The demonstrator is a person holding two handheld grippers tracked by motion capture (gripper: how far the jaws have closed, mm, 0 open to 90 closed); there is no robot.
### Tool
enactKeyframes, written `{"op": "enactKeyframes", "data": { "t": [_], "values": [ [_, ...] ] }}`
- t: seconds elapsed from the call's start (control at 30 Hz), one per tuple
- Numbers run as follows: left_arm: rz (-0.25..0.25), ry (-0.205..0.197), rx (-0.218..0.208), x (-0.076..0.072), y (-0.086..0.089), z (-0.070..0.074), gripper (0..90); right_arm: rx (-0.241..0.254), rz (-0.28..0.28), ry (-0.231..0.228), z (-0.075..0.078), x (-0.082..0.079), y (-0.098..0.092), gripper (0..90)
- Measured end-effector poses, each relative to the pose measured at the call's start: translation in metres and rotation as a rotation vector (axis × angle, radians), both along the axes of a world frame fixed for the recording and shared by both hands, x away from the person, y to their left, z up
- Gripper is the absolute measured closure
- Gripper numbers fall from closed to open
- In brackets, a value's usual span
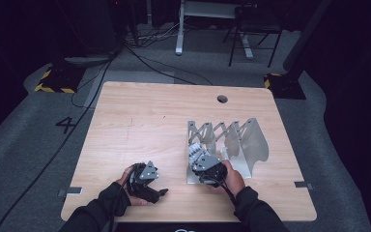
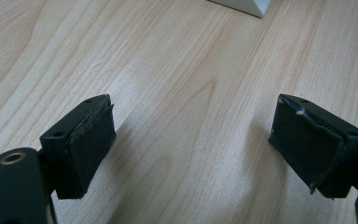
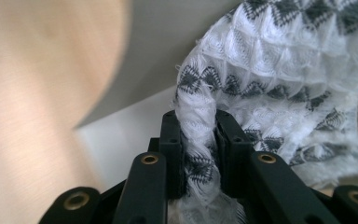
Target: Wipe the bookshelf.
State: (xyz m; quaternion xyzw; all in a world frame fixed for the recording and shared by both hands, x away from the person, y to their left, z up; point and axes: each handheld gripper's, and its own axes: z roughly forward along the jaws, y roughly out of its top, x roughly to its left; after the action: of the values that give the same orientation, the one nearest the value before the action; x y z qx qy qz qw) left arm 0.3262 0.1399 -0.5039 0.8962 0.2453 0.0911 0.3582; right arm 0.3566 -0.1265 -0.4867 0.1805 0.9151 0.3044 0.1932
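Observation:
A white cloth with a dark grey triangle pattern [image 3: 279, 70] is pinched between the jaws of my right gripper [image 3: 197, 135], which is shut on a fold of it. From above, the cloth [image 1: 196, 152] hangs at the near left slot of a grey metal rack [image 1: 251, 145] with zigzag dividers, and the right gripper [image 1: 204, 164] sits just below it, at the rack's front corner. My left gripper [image 1: 160, 192] rests low over the wooden table near its front edge. Its jaws stand wide apart [image 2: 193, 144] with only bare wood between them.
The table [image 1: 140, 121] has a round cable hole [image 1: 222, 99] at the back right. A corner of the pale rack [image 2: 242, 5] peeks into the left gripper view. Cables and a chair base lie on the grey floor beyond the table.

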Motion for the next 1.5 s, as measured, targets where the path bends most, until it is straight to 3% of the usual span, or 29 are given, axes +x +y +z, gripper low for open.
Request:
{"op": "enactKeyframes", "data": {
  "t": [0.07,0.1,0.2,0.27,0.37,0.43,0.57,0.6,0.77,0.83,0.93,1.03,1.27,1.33,1.5],
  "values": [
    [0.0,0.0,0.0,0.0,0.0,0.0,13.9,-0.007,0.059,0.046,0.003,-0.008,-0.003,75.1],
    [0.0,0.0,0.0,0.0,0.0,0.0,13.9,-0.007,0.059,0.046,0.003,-0.008,-0.003,75.1],
    [0.0,0.0,0.0,0.0,0.0,0.0,13.9,-0.029,0.102,0.104,0.008,-0.014,-0.007,75.4],
    [0.0,0.0,0.0,0.0,0.0,0.0,13.9,-0.045,0.1,0.112,0.01,-0.017,-0.006,75.4],
    [0.0,0.0,0.0,0.0,0.0,0.0,13.9,-0.049,0.085,0.078,0.01,-0.017,-0.003,75.3],
    [0.0,0.001,0.0,0.0,0.0,0.0,13.9,-0.04,0.049,0.009,0.01,-0.015,-0.001,75.8],
    [-0.001,0.001,0.0,0.0,0.0,0.0,13.9,0.035,0.007,-0.136,0.017,-0.013,0.001,76.7],
    [-0.001,0.001,0.0,0.0,0.0,0.0,13.9,0.035,0.007,-0.136,0.017,-0.013,0.001,76.7],
    [-0.002,0.001,0.0,0.0,0.0,0.0,13.9,0.14,-0.09,-0.296,0.031,-0.013,0.001,76.9],
    [-0.002,0.001,0.0,0.0,0.0,0.0,13.9,0.146,-0.127,-0.371,0.036,-0.017,0.001,76.9],
    [-0.003,0.0,0.0,0.0,0.0,0.0,13.9,0.158,-0.158,-0.447,0.045,-0.025,-0.001,76.9],
    [-0.003,0.0,0.001,0.0,0.0,0.0,13.9,0.189,-0.202,-0.476,0.056,-0.032,-0.004,76.9],
    [-0.004,0.0,0.002,0.0,0.0,0.0,13.9,0.15,-0.246,-0.479,0.061,-0.048,-0.019,77.0],
    [-0.005,-0.002,0.001,0.0,0.0,0.0,13.9,0.153,-0.258,-0.466,0.06,-0.051,-0.023,77.2],
    [-0.004,0.002,0.0,-0.001,0.0,0.0,13.9,0.109,-0.265,-0.409,0.048,-0.052,-0.025,77.3]
  ]
}}
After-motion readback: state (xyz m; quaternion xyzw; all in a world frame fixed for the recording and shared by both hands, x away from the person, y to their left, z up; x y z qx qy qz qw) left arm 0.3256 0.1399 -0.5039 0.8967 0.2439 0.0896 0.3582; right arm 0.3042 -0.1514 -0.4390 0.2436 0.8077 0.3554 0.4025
